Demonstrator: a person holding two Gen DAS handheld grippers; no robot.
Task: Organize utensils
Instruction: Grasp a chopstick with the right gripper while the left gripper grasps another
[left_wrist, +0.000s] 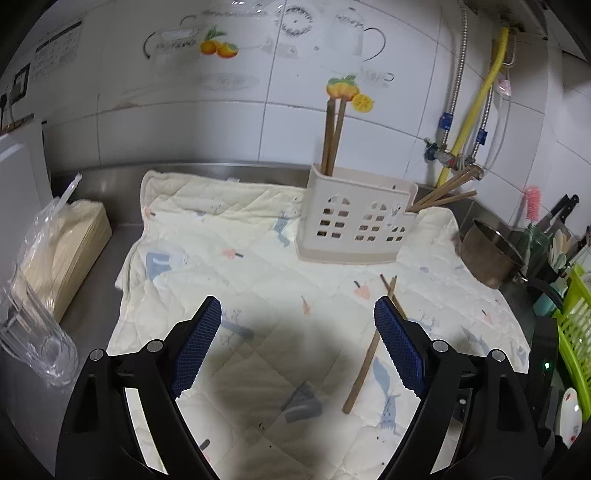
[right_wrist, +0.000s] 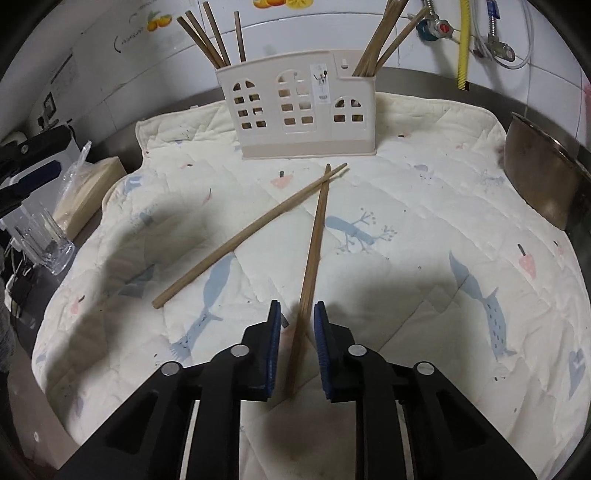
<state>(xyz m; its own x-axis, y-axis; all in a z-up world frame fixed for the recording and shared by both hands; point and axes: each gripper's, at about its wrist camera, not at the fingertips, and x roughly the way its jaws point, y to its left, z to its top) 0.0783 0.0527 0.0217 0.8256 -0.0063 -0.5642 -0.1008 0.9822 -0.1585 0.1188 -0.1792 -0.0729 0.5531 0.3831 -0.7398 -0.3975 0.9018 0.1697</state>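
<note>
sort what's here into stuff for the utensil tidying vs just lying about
For the job: two loose chopsticks on the quilted cloth, utensil holder, chopsticks already in it.

Lying about: metal pot, glass, tissue pack, green rack.

left wrist: low, angled down | right wrist: closer | shared: utensil holder (left_wrist: 356, 214) (right_wrist: 297, 110), quilted mat (left_wrist: 258, 266) (right_wrist: 406, 206)

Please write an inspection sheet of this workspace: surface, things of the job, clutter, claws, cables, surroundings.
Surface: quilted printed cloth on a steel counter.
Job's things: beige holder with chopsticks at both ends; two loose chopsticks crossed at their tips on the cloth.
Clutter: glass, bagged stack, metal pot, green rack.
Claws: left claw open, empty; right claw open around one chopstick.
Cables: nothing seen.
Surroundings: tiled wall, yellow hose, valves.
</note>
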